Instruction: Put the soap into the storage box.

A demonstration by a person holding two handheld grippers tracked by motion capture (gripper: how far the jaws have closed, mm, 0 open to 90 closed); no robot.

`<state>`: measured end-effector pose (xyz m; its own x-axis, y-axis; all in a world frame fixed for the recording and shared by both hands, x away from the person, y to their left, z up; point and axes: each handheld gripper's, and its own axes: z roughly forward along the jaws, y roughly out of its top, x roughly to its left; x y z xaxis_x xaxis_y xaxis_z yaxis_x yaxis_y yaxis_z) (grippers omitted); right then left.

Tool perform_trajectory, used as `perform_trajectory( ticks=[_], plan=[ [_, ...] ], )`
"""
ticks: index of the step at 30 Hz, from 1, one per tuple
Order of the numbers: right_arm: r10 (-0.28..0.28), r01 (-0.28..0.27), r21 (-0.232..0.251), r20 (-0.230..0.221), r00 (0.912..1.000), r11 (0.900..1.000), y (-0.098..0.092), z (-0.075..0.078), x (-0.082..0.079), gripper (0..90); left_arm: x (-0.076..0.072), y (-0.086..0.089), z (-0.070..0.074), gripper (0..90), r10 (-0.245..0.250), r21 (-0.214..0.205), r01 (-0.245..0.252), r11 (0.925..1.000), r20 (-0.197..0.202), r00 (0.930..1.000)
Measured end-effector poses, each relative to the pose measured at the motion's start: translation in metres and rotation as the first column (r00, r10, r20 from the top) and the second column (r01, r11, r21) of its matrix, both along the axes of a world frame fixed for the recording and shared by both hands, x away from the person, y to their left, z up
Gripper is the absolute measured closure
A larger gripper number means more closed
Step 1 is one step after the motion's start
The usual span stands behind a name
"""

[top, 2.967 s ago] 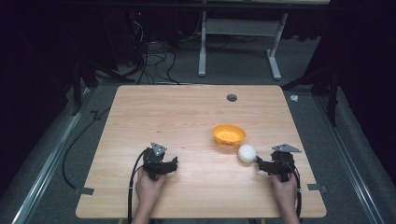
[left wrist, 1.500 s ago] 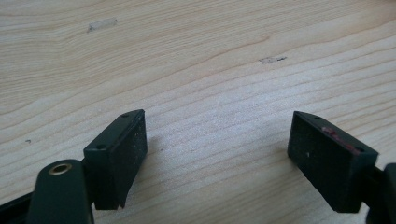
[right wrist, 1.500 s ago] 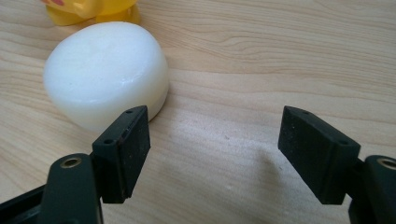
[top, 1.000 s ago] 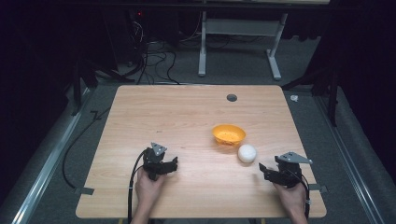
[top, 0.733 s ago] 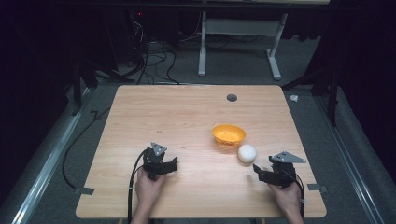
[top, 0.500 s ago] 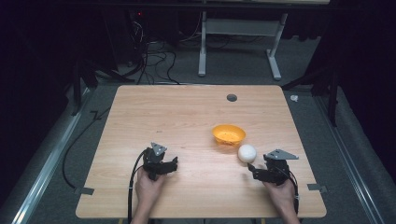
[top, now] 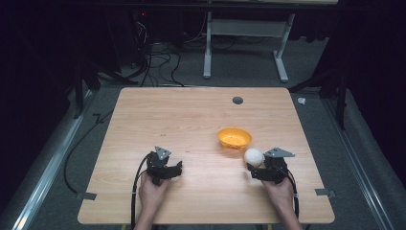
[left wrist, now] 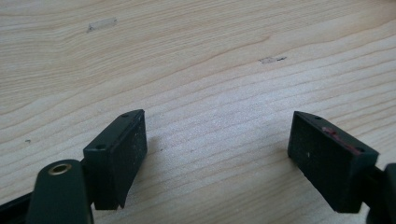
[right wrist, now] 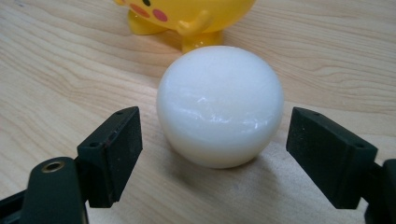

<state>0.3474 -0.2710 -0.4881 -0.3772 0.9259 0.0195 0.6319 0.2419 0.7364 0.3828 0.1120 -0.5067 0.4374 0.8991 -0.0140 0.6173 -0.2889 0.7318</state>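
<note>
White ball (right wrist: 219, 105) sits between my right gripper's (right wrist: 212, 154) spread jaws; I should centre them, then squeeze gently. Left gripper (left wrist: 217, 158) rests released on surface (top: 182, 120).

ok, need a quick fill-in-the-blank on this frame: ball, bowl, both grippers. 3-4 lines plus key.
1. The white ball sits on the table between the open jaws of the ____ gripper.
2. The bowl just beyond the ball is ____ in colour.
3. The left gripper has its jaws ____, with bare wood between them.
4. The ball lies ____ the bowl, not in it.

Missing words: right; yellow; open; outside
</note>
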Motion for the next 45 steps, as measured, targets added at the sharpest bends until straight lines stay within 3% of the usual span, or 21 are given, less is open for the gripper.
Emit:
perform_trajectory(
  ticks=[20, 27, 45],
  plan=[
    [-0.024, 0.023, -0.023, -0.041, 0.9989, 0.9995, 0.007, -0.013, 0.018, 17.8, 0.0, 0.0, 0.0, 20.1, 0.0, 0.0, 0.0, 1.0, 0.0, 1.0],
    [-0.021, 0.02, -0.036, -0.021, 0.9996, 0.9992, 0.01, -0.014, 0.018, 22.7, 0.0, 0.0, 0.0, 20.1, 0.0, 0.0, 0.0, 1.0, 0.0, 1.0],
    [-0.018, 0.017, -0.04, -0.013, 0.9998, 0.999, 0.01, -0.014, 0.016, 23.3, 0.0, 0.0, 0.0, 20.0, 0.0, 0.0, 0.0, 1.0, 0.0, 1.0]
  ],
)
